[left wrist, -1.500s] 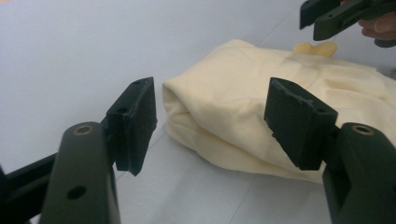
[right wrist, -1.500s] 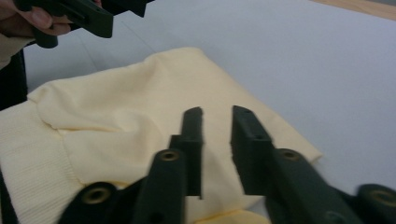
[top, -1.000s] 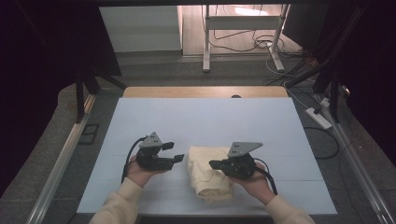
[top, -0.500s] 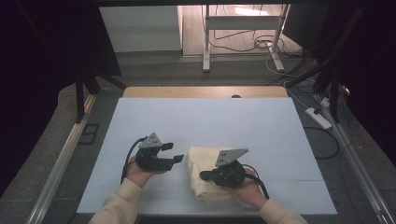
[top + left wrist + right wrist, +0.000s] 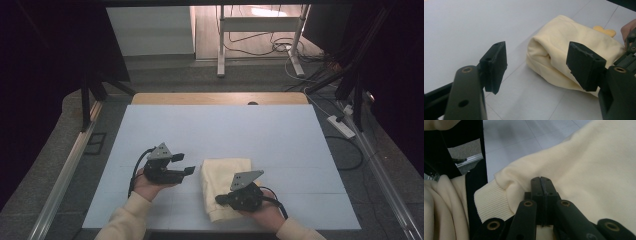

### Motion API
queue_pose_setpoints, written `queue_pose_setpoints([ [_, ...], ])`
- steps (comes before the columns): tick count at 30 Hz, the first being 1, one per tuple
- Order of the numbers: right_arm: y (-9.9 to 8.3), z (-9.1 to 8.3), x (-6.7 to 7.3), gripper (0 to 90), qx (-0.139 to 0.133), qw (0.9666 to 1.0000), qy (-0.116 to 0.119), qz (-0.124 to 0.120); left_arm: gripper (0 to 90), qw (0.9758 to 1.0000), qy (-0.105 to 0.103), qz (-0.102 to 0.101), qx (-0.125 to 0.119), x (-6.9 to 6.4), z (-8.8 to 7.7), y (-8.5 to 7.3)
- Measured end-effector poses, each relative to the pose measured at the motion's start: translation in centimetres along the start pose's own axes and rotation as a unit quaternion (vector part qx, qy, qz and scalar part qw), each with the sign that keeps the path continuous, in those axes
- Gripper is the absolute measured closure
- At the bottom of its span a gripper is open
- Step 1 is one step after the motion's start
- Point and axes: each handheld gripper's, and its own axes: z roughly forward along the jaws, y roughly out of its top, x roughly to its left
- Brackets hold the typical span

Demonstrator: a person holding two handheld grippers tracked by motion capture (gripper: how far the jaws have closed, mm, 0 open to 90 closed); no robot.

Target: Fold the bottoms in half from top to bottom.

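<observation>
A: So, where does the folded cream garment (image 5: 224, 186) lie?

B: It lies on the pale blue table top (image 5: 220, 130), toward the near edge and a little right of the middle. In the left gripper view it reads as a soft roll (image 5: 564, 60) with a rounded fold facing the camera, and a small yellow scrap (image 5: 604, 31) lies beyond it.

A: How does the left hand (image 5: 150, 184) sit?

B: The forearm comes in from the bottom in a cream sleeve (image 5: 125, 220), and the hand grips the left gripper (image 5: 185, 164) from underneath. The gripper lies level, low over the table, and points right toward the garment. Its jaws stand apart with nothing between them; the pads (image 5: 495, 65) frame the garment's end without touching it.

A: And the right hand (image 5: 260, 212)?

B: It comes in from the lower right corner, wrist angled inward, and carries the right gripper (image 5: 220, 200) over the near right part of the garment. That gripper points left. Its grey three-cornered plate tilts up above it.

A: What about its jaws?

B: In the right gripper view they are pressed flat together (image 5: 541, 185), tips against the cloth just beside a ribbed cuff (image 5: 491, 203). Whether a fold is pinched between them cannot be told; no cloth shows in the seam.
</observation>
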Motion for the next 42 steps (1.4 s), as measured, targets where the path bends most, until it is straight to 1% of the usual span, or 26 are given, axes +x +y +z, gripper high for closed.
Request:
queue_pose_setpoints([
  [5, -0.1, 0.2, -0.1, 89.5, -0.001, 0.9999, -0.003, -0.014, 33.0, 1.0, -0.001, 0.002, 0.0, 0.0, 0.1, 0.0],
  [6, -0.1, 0.2, -0.1, 89.6, -0.001, 0.9999, -0.001, -0.012, 33.0, 1.0, -0.001, 0.002, 0.0, -0.1, 0.0, 0.0],
  [9, -0.2, 0.1, -0.3, 89.5, -0.005, 1.0, 0.007, 0.004, 33.1, 1.0, -0.004, 0.002, -0.004, -0.2, -0.1, 0.1],
  [12, -0.1, 0.1, -0.5, 89.5, -0.007, 0.9999, 0.011, 0.005, 33.0, 1.0, -0.006, 0.004, -0.007, -0.3, -0.2, 0.2],
  [15, -0.1, 0.0, -0.4, 89.4, -0.009, 0.9999, 0.009, -0.002, 33.0, 1.0, -0.006, 0.004, -0.006, -0.3, -0.2, 0.2],
  [19, 0.1, -0.8, -0.6, 89.3, -0.027, 0.9996, 0.008, -0.002, 33.0, 1.0, -0.004, 0.005, -0.006, -0.3, -0.3, 0.1],
  [20, 0.1, -1.2, -0.7, 89.3, -0.037, 0.9993, 0.006, 0.001, 32.9, 1.0, -0.004, 0.005, -0.006, -0.3, -0.3, 0.1],
  [23, 0.1, -2.4, -1.3, 89.3, -0.062, 0.998, -0.008, 0.01, 32.9, 1.0, -0.003, 0.005, -0.006, -0.3, -0.3, 0.1],
  [25, 0.0, -3.1, -1.8, 89.3, -0.071, 0.9972, -0.021, 0.013, 32.9, 1.0, -0.002, 0.005, -0.004, -0.2, -0.2, 0.0],
  [29, -0.4, -4.2, -2.7, 89.2, -0.08, 0.9956, -0.044, 0.019, 32.6, 1.0, 0.002, 0.007, -0.002, -0.4, -0.1, 0.0],
  [31, -0.7, -4.8, -3.1, 89.2, -0.084, 0.9946, -0.055, 0.027, 32.6, 1.0, 0.002, 0.009, -0.004, -0.7, -0.2, -0.1],
  [34, -1.1, -5.7, -3.5, 89.2, -0.086, 0.9931, -0.073, 0.032, 32.5, 0.9999, 0.005, 0.01, -0.004, -0.9, -0.4, -0.3],
  [37, -1.4, -6.4, -3.8, 89.2, -0.09, 0.9914, -0.087, 0.038, 32.2, 0.9999, 0.01, 0.013, -0.005, -1.2, -1.0, -0.7],
  [38, -1.6, -6.8, -3.9, 89.1, -0.093, 0.9904, -0.093, 0.043, 31.7, 0.9998, 0.011, 0.013, -0.004, -1.2, -1.2, -0.8],
  [40, -1.8, -7.2, -4.1, 88.3, -0.095, 0.9895, -0.099, 0.046, 31.3, 0.9997, 0.018, 0.015, -0.003, -1.2, -1.7, -1.2],
  [42, -2.0, -7.6, -4.4, 86.2, -0.096, 0.9891, -0.101, 0.047, 31.2, 0.9997, 0.023, 0.011, -0.005, -1.1, -2.2, -1.6],
])
